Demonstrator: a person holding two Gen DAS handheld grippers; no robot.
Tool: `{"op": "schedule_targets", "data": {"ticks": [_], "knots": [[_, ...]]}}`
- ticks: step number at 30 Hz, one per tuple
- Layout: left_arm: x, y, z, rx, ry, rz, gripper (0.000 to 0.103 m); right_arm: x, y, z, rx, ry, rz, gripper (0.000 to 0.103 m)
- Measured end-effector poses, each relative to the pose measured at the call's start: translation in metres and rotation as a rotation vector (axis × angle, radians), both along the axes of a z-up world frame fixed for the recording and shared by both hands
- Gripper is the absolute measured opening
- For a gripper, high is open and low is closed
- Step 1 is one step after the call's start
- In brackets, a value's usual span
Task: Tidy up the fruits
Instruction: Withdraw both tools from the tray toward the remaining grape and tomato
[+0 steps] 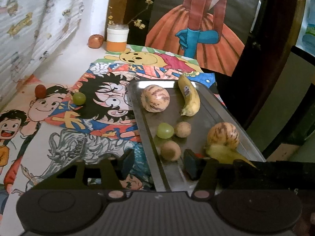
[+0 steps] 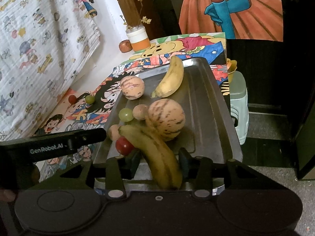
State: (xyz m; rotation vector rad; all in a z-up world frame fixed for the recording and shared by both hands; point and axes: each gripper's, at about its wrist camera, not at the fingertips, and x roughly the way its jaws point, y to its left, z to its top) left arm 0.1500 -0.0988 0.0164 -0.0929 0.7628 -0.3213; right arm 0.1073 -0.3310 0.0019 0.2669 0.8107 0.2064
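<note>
A jar (image 2: 138,39) and loose grapes (image 2: 90,99) are seen beyond the tray (image 2: 208,102). The banana (image 2: 157,157) is straddled by the right gripper (image 2: 159,162), pads slackened; the left gripper (image 1: 159,163) is spread, empty.

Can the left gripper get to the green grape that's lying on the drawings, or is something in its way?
Probably yes. The left gripper is open and holds nothing. The green grape lies in the open on the drawings, left of the metal tray, with only a red grape nearby, apart from it.
</note>
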Motion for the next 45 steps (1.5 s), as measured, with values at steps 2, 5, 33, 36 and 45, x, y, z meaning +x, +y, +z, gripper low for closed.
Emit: {"op": "schedule_targets", "data": {"ticks": [2, 5, 33, 36, 45], "knots": [[-0.001, 0.003, 0.001, -0.003, -0.003, 0.008, 0.067, -0.001, 0.001, 0.001, -0.005, -0.001, -0.002, 0.05], [-0.003, 0.007, 0.003, -0.005, -0.006, 0.026, 0.075, -0.002, 0.001, 0.002, -0.018, -0.004, -0.008, 0.057], [-0.043, 0.062, 0.007, 0.106, 0.035, 0.148, 0.103, -0.035, 0.03, 0.025, -0.147, 0.065, 0.014, 0.102], [-0.047, 0.07, 0.002, 0.195, 0.066, 0.184, 0.103, -0.037, 0.035, 0.027, -0.14, 0.091, 0.037, 0.102], [-0.053, 0.116, 0.009, 0.177, 0.058, 0.331, 0.103, -0.019, 0.054, 0.048, -0.007, 0.158, 0.108, 0.102]]}}
